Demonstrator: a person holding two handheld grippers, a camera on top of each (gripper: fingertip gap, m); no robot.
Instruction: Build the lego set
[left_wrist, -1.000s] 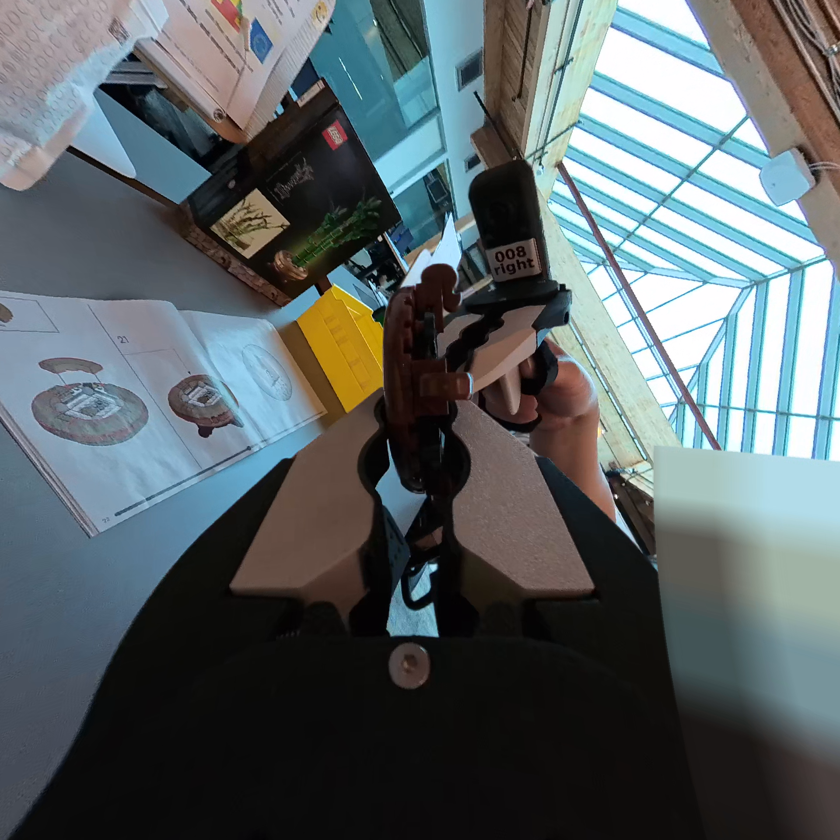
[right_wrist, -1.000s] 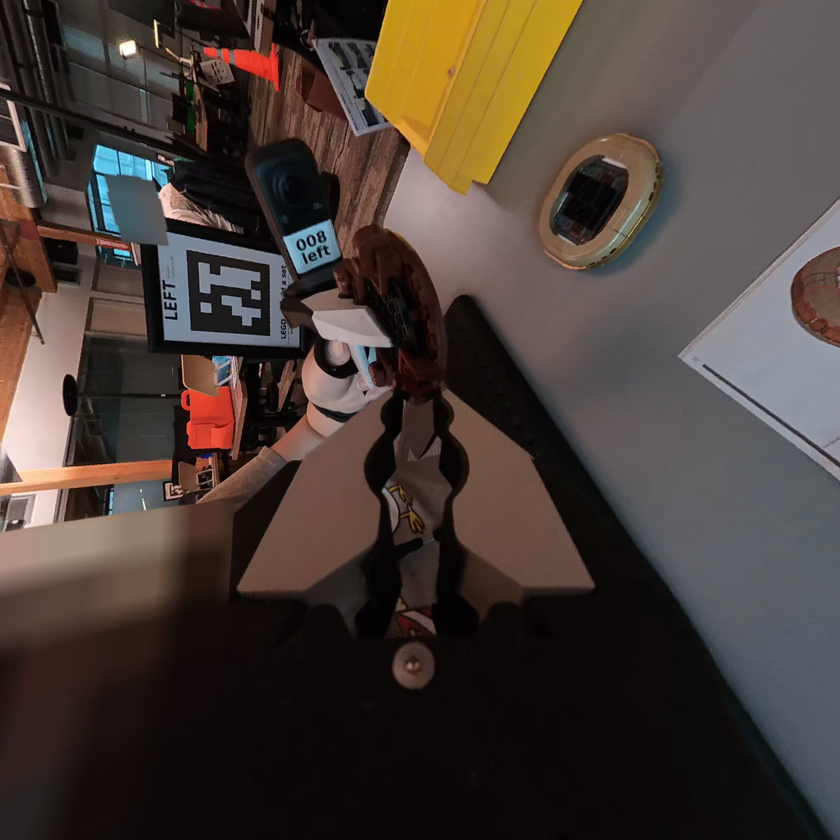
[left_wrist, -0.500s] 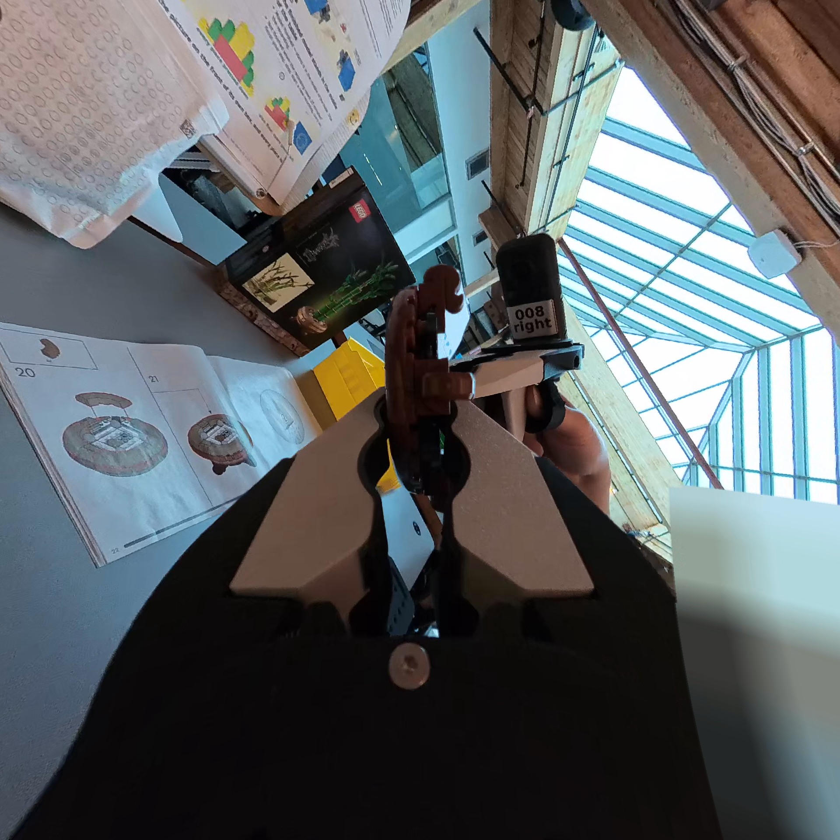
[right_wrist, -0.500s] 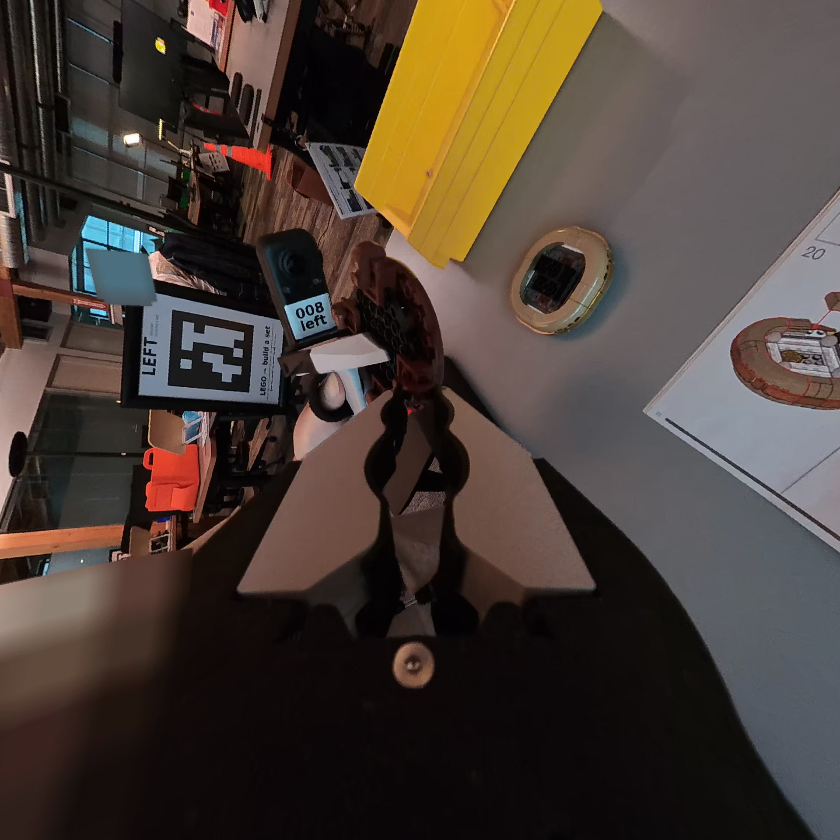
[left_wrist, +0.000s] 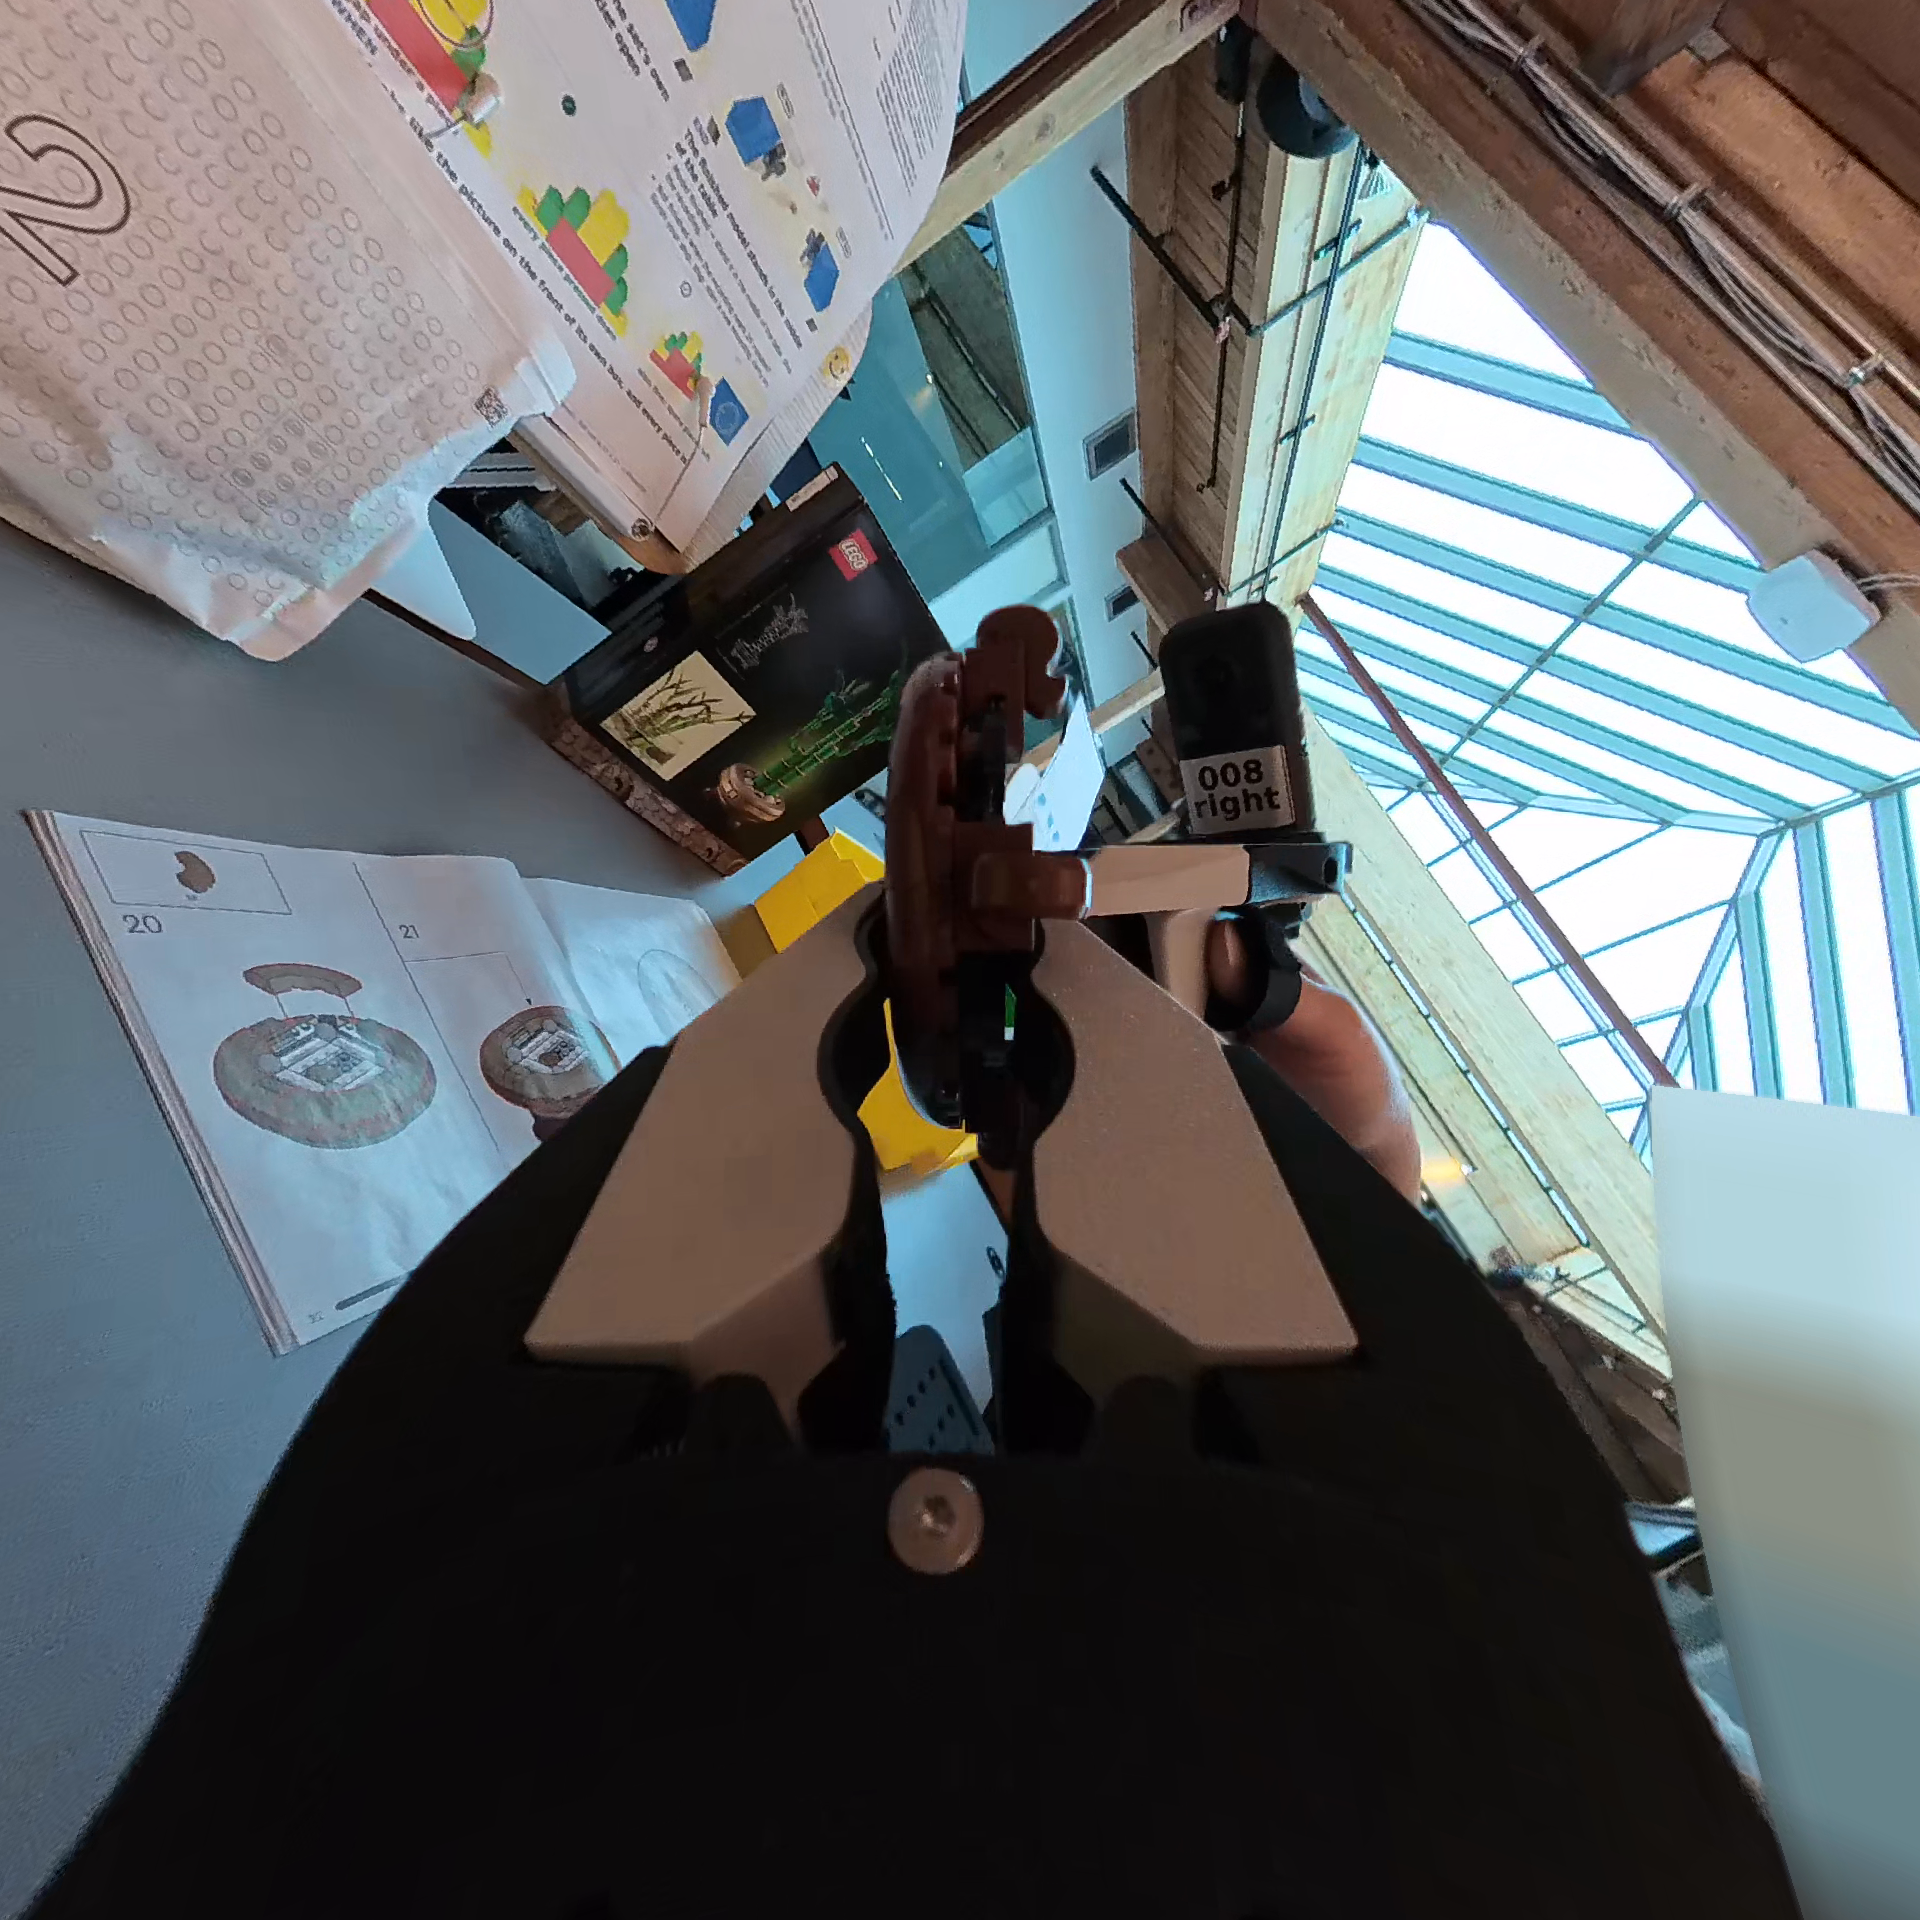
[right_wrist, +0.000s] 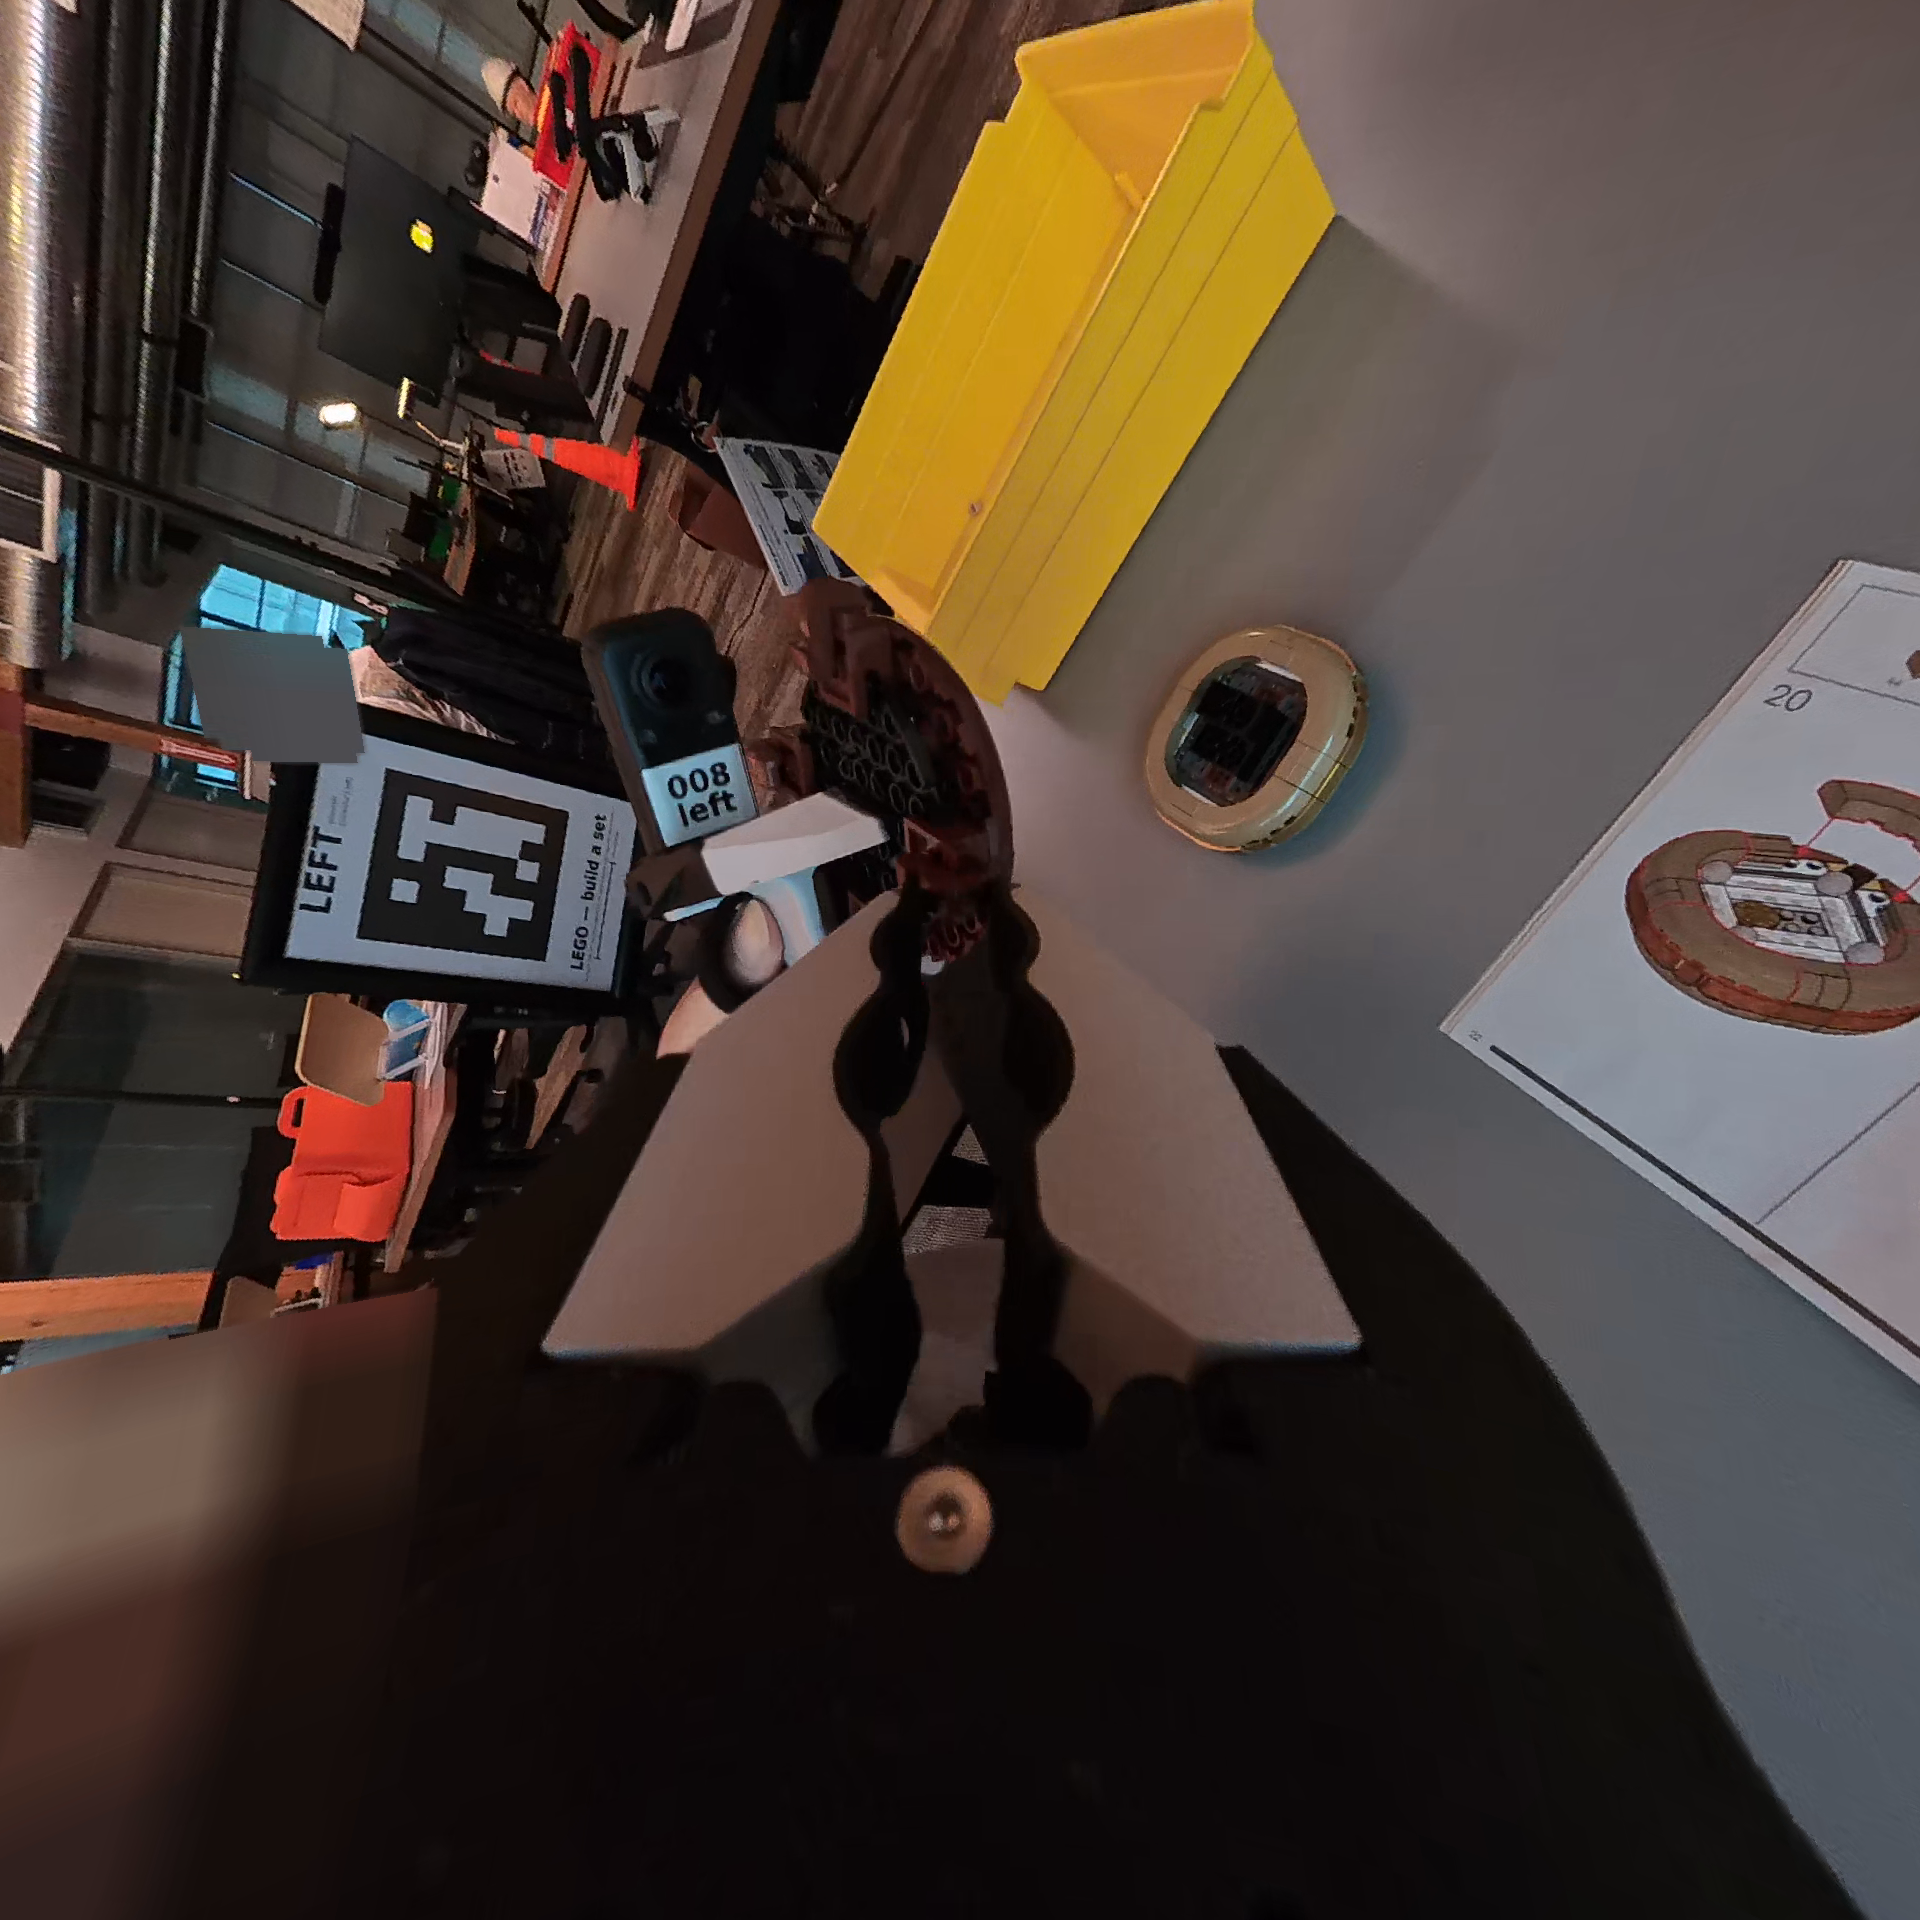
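The matte grey surface lies behind both tools, and on it, beyond the right tool's tips, sits a smooth yellow plastic bin with ribbed walls. The open instruction booklet lies flat left of the left tool, its glossy pages printed with round build diagrams; past it stands the dark Lego box. A rounded tan Lego ring with a dark studded centre rests on the surface between bin and booklet, well apart from either tool. The left tool is clamped on the edge of a reddish-brown disc-shaped Lego assembly, held upright in the air, studs and black inner bricks showing. The right tool, its pale angular fingers close together, pinches a small brown piece pressed against the disc's side.
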